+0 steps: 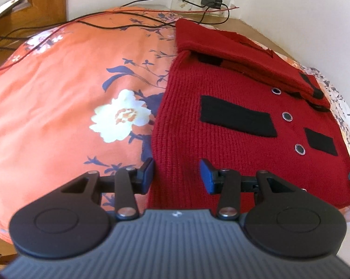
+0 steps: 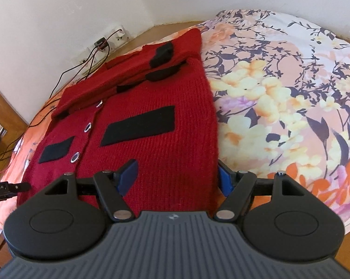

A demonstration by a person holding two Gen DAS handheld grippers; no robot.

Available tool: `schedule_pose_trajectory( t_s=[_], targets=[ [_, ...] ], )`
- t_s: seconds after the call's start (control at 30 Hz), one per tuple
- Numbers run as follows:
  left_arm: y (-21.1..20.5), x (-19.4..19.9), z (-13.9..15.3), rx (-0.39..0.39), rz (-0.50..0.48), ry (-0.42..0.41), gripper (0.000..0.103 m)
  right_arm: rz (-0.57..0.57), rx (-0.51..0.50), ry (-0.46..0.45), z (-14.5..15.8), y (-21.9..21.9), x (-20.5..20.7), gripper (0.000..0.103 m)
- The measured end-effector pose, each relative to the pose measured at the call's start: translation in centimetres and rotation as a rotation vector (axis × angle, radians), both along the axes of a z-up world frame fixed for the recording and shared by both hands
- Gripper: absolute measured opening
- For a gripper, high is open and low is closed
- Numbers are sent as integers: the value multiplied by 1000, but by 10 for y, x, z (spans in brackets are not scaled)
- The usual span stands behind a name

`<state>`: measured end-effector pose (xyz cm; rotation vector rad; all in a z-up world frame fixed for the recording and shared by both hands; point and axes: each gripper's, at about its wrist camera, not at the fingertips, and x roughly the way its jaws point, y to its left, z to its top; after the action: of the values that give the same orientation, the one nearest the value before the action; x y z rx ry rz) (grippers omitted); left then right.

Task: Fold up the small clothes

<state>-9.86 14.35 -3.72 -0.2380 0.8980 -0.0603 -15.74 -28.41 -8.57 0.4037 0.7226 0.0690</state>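
Left tongs (image 1: 176, 174): we are holding them wide open with nothing between the blue pads, straddling the near left edge of the red cardigan (image 1: 233, 121); one pad is sitting over the bedspread, the other over the knit.
Right tongs (image 2: 177, 176): we are holding these spread just as wide and empty too, bracketing the cardigan's near right corner, with the outer pad partly hidden behind the knit edge.
Bed (image 2: 291, 97): we are working on a soft floral bedspread, so closing low risks pinching the cover along with the hem, and the lift would drag it.
Cardigan: it is lying buttoned and front up on the bed, its sleeves already folded across the chest, hem toward us; if we are gripping unevenly, one corner will trail and the fold will skew.
Folded sleeves (image 1: 244, 53): they are resting loose on top, so we judge that a quick lift could slide them off.
Cables (image 1: 105, 19): they are trailing just beyond the collar, where the folded hem could land on them.
Buttons (image 1: 287, 116): they are making the placket stiffer, and we expect a crooked crease there.
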Motion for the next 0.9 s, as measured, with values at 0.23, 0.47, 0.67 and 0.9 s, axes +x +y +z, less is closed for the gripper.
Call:
schedule_pose_trajectory(
  t_s=[0.23,0.47,0.67,0.9],
  targets=[
    [-5,7,2,3,6,-5,44,16,18,-15,-3,4,5,71],
    [-12,16,-3,-115,-45,28,22,0,27,-6,-5,5,11,26],
    [-13,19,10,-145,-51,-22,16,-53,127,-63,3,-13,11,9],
    [-12,34,44,-178,-39,-149,15,-102,194,-179,31,-29,26,8]
  ],
)
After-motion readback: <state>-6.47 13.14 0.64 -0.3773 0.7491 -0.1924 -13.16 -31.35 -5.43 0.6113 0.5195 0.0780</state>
